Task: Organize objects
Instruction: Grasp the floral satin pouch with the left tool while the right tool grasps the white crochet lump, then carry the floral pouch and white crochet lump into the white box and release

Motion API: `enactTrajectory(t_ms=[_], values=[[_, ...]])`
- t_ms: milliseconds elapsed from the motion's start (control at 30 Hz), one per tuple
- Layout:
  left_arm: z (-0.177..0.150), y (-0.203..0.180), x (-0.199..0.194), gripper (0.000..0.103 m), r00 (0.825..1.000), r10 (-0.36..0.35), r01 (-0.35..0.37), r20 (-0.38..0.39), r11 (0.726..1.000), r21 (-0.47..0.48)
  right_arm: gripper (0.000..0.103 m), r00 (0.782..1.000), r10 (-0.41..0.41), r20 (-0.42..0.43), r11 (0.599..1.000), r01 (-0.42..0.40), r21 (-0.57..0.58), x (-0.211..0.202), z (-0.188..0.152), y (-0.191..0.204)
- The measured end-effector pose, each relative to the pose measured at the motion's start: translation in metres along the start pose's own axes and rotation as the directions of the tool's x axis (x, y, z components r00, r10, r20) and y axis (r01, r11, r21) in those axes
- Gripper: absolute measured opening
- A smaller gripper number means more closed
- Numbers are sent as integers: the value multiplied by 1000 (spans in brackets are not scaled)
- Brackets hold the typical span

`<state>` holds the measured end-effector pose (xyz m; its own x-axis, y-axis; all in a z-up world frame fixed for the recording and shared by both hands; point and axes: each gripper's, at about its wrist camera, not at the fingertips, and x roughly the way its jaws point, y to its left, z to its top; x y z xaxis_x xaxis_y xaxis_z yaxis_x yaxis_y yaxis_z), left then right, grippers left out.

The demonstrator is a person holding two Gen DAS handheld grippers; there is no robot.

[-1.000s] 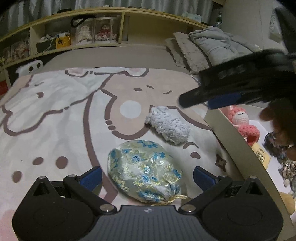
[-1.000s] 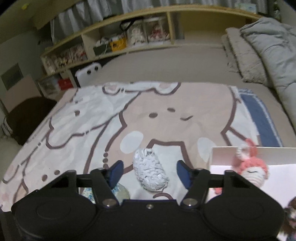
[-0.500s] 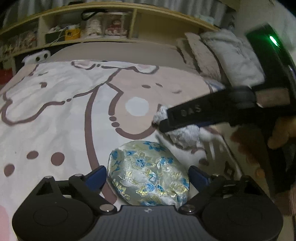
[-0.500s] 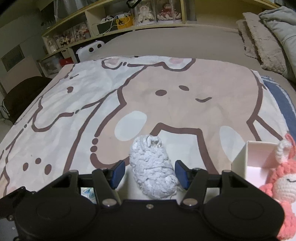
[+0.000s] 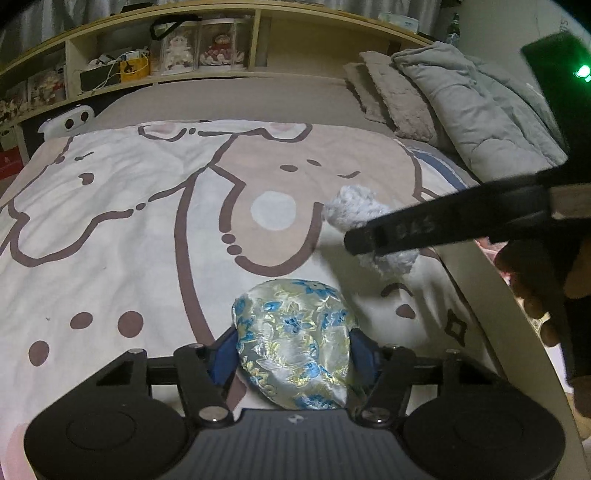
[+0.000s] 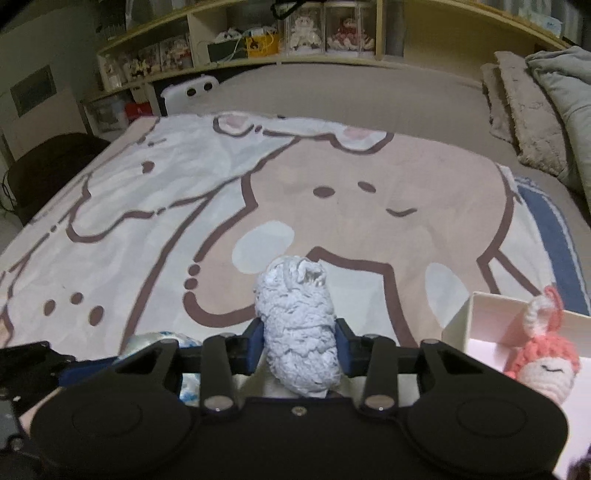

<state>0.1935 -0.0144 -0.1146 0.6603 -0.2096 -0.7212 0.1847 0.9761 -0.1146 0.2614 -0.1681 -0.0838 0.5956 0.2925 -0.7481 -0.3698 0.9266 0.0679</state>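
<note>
Nearest, the left tongs (image 5: 293, 356) have just closed onto a silky pouch (image 5: 295, 343) with blue and gold flowers, lying on the cartoon blanket (image 5: 147, 221). Beyond the pouch, the right tongs (image 6: 300, 345) have just closed onto a fluffy pale-grey bundle (image 6: 299, 328). Right of the bundle, a white box (image 6: 458, 325) holds a pink crocheted doll (image 6: 543, 354).

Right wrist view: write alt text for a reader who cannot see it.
The right gripper pinches a fluffy grey-white yarn bundle on a cartoon-print blanket. At right, a white box holds a pink crocheted doll; shelves run behind the bed.
</note>
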Motion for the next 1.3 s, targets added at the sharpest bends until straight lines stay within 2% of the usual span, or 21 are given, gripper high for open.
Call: enactTrajectory(t_ms=[33,100,167,367,467,533,600,767,1067,1300], values=[[0,0,1,66,1000,-12,12,-7,1000,-3,41,1000,-2,6,1000,2,6,-5,0,0],[-3,-2,2,83,999,-32,32,-14,999,-25,41,1000,-1,16,1000,1,21,-13,-1,-2],[-7,-6,3,91,1000,-11,11,-12,999,-31,41,1000,0,21,999,-1,36,-22,-4,-4],[-15,-21,11,95,998,54,-54,-11,998,24,41,1000,2,22,998,-3,60,-31,-9,-8],[-18,-27,13,94,996,85,-85,-5,995,55,41,1000,2,20,998,-4,64,-32,-11,-9],[-18,-27,15,87,995,102,-101,-8,993,63,41,1000,3,20,998,-5,70,-33,-12,-9],[-16,-24,14,84,995,96,-95,-13,994,61,41,1000,4,19,997,-5,73,-33,-13,-9],[-10,-17,9,83,997,73,-72,-15,997,34,41,1000,-2,29,997,0,80,-36,-12,-9],[19,-8,-32,83,993,59,-58,102,998,-14,41,996,-16,83,996,8,87,-73,-5,-14],[34,-11,-65,83,987,29,-24,158,999,-31,41,992,-42,115,994,30,106,-114,-10,-26]])
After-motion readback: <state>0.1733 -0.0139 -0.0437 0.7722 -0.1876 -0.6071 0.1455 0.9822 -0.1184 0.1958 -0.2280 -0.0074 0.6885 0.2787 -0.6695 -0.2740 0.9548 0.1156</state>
